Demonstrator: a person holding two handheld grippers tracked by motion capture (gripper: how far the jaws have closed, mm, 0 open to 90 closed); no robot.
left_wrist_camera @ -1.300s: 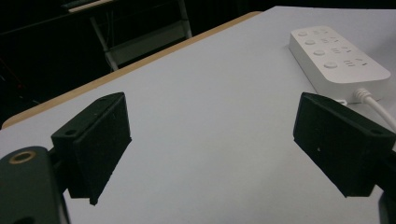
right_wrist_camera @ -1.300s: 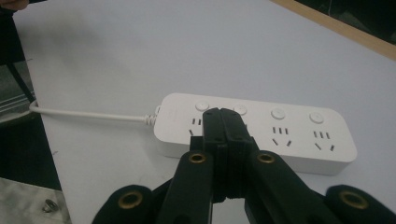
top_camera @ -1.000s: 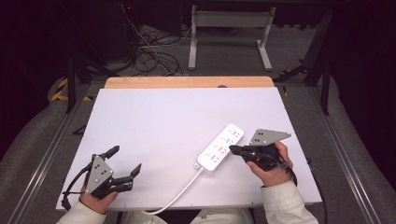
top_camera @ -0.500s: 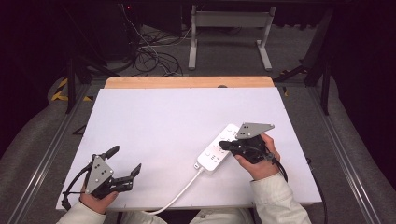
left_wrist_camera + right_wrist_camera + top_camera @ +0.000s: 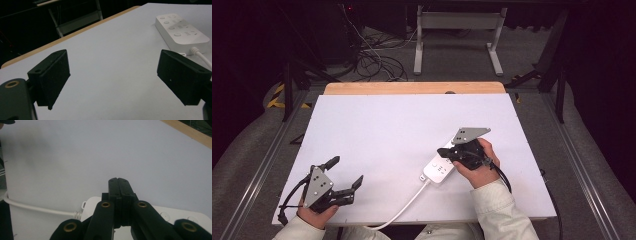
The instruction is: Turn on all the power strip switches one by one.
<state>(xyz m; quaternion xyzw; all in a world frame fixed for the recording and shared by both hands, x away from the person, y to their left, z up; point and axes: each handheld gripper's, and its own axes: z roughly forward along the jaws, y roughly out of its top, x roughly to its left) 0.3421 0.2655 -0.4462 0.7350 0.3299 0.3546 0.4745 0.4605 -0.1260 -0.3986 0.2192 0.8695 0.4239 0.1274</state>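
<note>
A white power strip (image 5: 439,169) lies on the white table (image 5: 402,130), right of centre, its cord (image 5: 404,207) running off the front edge. My right gripper (image 5: 442,151) hovers over the strip's far end, jaws pressed together with nothing between them; in the right gripper view the shut gripper (image 5: 121,180) points past the power strip (image 5: 197,220) and its cord (image 5: 37,208). My left gripper (image 5: 346,171) rests open near the front left corner. In the left gripper view the open gripper (image 5: 113,75) frames bare table, with the power strip (image 5: 181,31) at the upper right.
A wooden strip (image 5: 412,88) edges the table's far side. Beyond it stand a metal frame (image 5: 457,35) and tangled cables (image 5: 372,60) on the floor. Dark rails run along both sides of the table.
My right gripper has moved left and toward me, from beside the strip's far end to over the strip. The left gripper has stayed put.
</note>
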